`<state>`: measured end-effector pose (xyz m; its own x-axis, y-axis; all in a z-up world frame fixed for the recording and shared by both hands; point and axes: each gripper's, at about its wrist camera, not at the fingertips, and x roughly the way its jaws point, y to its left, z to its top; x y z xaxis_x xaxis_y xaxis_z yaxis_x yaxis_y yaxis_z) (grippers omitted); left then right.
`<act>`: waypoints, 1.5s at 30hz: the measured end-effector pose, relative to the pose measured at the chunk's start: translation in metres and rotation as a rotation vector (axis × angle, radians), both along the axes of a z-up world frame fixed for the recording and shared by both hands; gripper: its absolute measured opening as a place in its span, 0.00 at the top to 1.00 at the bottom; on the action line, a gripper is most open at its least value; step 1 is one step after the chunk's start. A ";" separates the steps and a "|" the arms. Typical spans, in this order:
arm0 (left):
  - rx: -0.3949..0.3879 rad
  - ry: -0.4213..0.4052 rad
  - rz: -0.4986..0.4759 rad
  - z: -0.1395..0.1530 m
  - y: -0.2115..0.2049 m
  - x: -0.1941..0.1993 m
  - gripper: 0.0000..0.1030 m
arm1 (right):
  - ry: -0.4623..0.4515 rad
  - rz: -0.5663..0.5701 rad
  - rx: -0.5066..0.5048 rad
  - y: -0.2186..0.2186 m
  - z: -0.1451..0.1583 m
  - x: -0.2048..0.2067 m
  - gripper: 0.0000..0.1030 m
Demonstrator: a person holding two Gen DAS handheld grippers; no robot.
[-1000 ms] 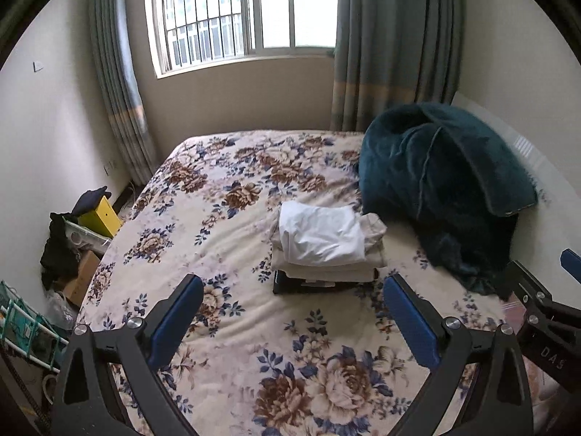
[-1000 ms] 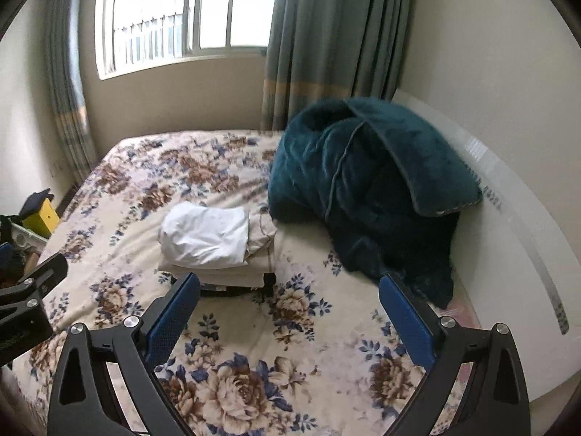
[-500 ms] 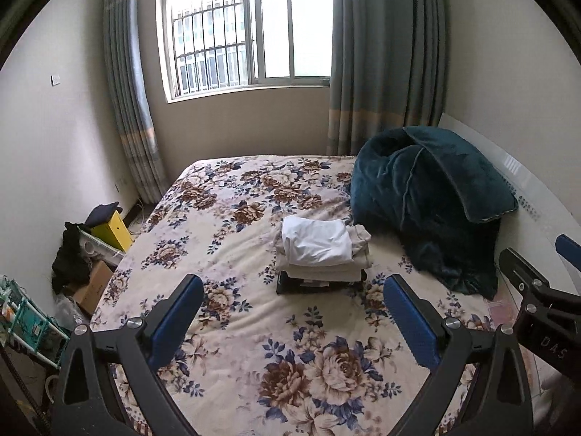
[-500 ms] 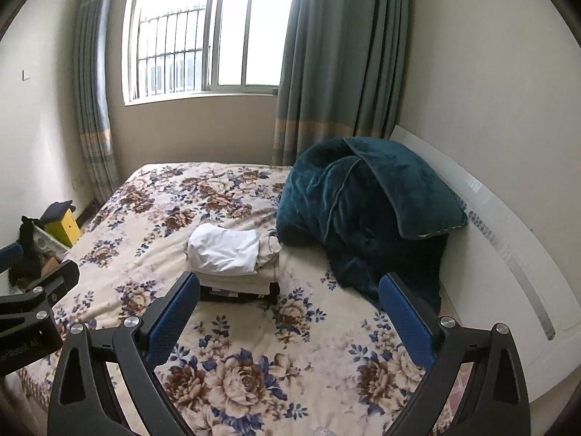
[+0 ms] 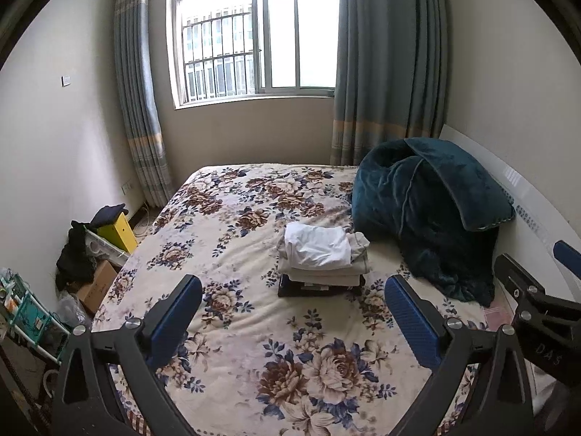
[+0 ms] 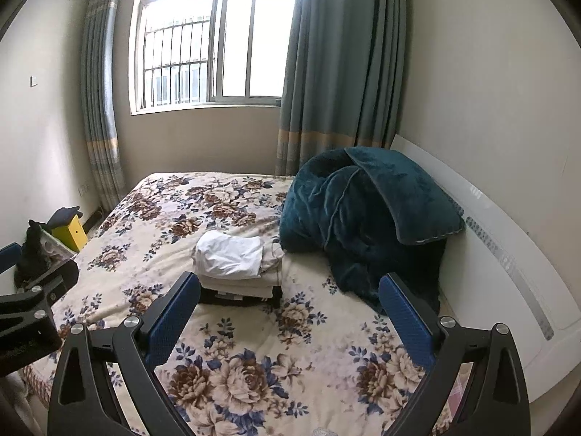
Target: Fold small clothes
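Both grippers, left (image 5: 292, 307) and right (image 6: 288, 305), held empty over the bed (image 5: 232, 327), jaws spread wide. Folded stack (image 5: 321, 259) mid-bed, beside the blanket (image 5: 425, 214). Risked toppling if nudged; top white piece sat loosely.

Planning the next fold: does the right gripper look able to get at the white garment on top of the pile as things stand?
Probably yes. The right gripper is open and empty, the white garment lies uncovered on top of the pile, and only bare bedspread lies between.
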<state>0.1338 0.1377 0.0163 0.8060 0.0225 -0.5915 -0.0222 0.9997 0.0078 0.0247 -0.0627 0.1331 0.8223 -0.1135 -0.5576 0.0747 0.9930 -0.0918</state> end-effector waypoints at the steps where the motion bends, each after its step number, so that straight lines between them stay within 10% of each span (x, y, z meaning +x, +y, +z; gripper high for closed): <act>1: -0.001 -0.001 0.004 0.000 0.000 -0.001 0.00 | 0.000 0.002 0.002 0.000 0.000 -0.001 0.00; 45: -0.004 -0.018 0.060 0.009 0.016 0.002 0.00 | -0.001 0.062 0.009 0.014 0.001 0.008 0.00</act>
